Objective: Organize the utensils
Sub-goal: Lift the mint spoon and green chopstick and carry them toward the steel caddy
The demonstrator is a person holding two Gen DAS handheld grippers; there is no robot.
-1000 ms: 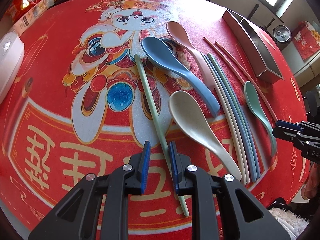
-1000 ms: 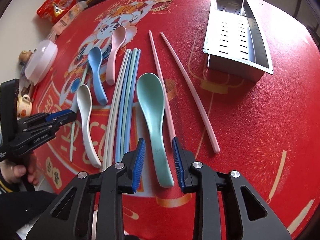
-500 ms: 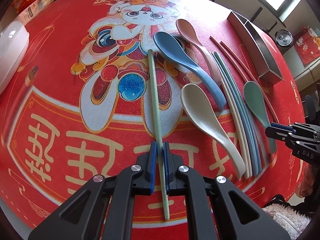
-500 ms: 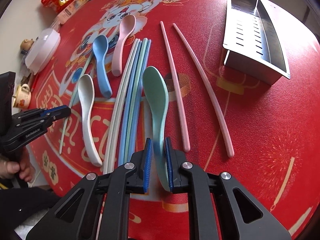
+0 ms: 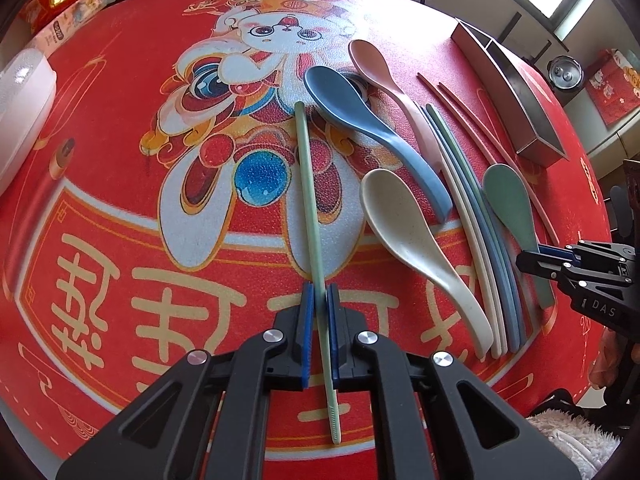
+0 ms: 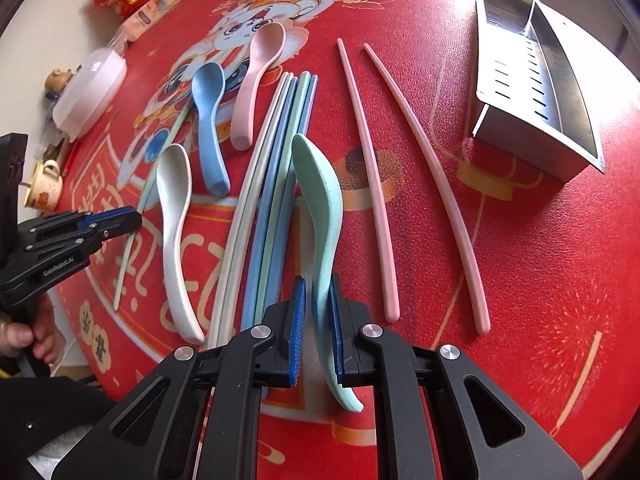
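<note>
My left gripper [image 5: 319, 292] is shut on a pale green chopstick [image 5: 308, 184], gripping near its thin end while it lies on the red mat. My right gripper [image 6: 317, 284] is shut on the handle of the green spoon [image 6: 320, 192], which is tipped up on its edge. In between lie a cream spoon [image 6: 172, 216], a blue spoon [image 6: 208, 120], a pink spoon [image 6: 256, 80] and a bundle of several chopsticks [image 6: 272, 184]. Two pink chopsticks [image 6: 368, 168] lie to the right. A metal utensil holder [image 6: 536, 92] stands at the far right, nothing visible in it.
A white lidded container [image 5: 20, 112] and snack packets [image 5: 52, 0] sit at the mat's far left. A small mug [image 6: 44, 184] and figurine stand by the table edge. A hand [image 6: 24, 336] holds the left gripper [image 6: 136, 218] low at the left.
Both grippers went from open to shut, the left on the green chopstick, the right on the green spoon's handle. The spoon has rolled from flat onto its edge.
</note>
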